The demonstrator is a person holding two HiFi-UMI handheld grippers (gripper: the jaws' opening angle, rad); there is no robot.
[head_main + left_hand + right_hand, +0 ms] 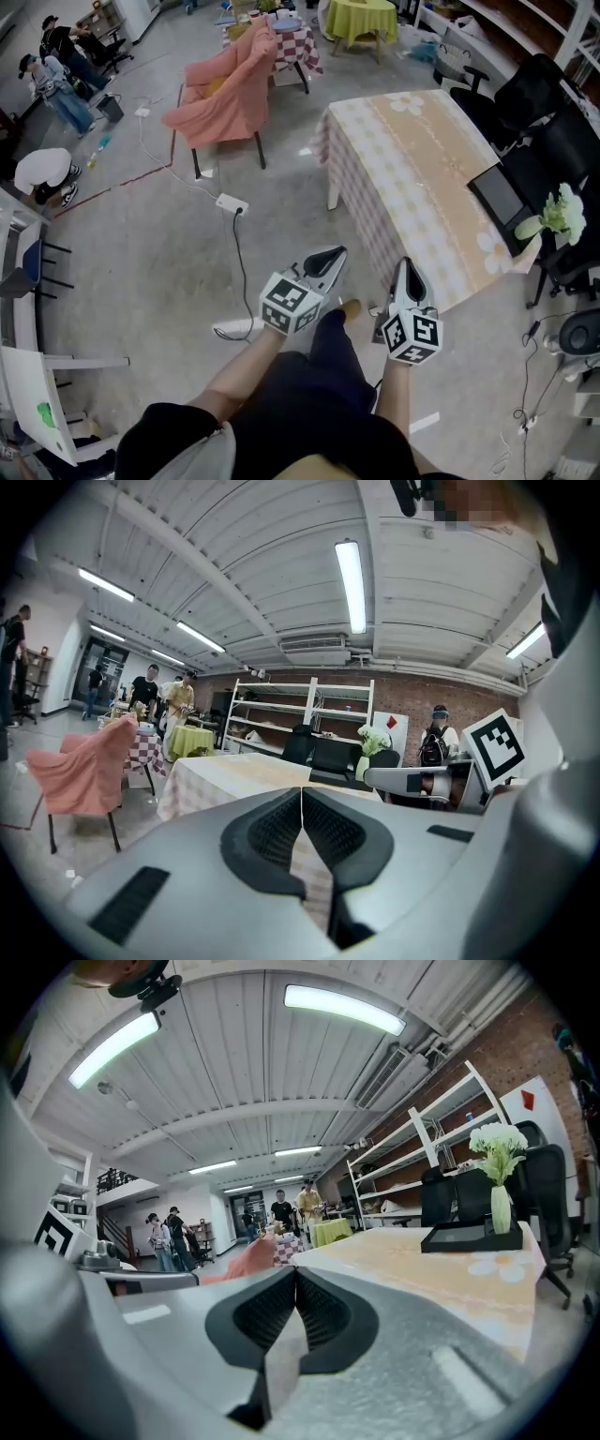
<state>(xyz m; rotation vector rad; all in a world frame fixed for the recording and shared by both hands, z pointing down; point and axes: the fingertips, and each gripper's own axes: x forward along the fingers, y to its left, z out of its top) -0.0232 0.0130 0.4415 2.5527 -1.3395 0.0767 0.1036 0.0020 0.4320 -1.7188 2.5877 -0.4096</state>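
The white left gripper [327,257] and white right gripper [409,269], both closed and empty, hover beside the beige checked-cloth counter [422,169].

The grey left gripper [326,263] and grey right gripper [407,278] are held side by side, low before the person's bare forearms. Both pairs of jaws are pressed together, with nothing between them.
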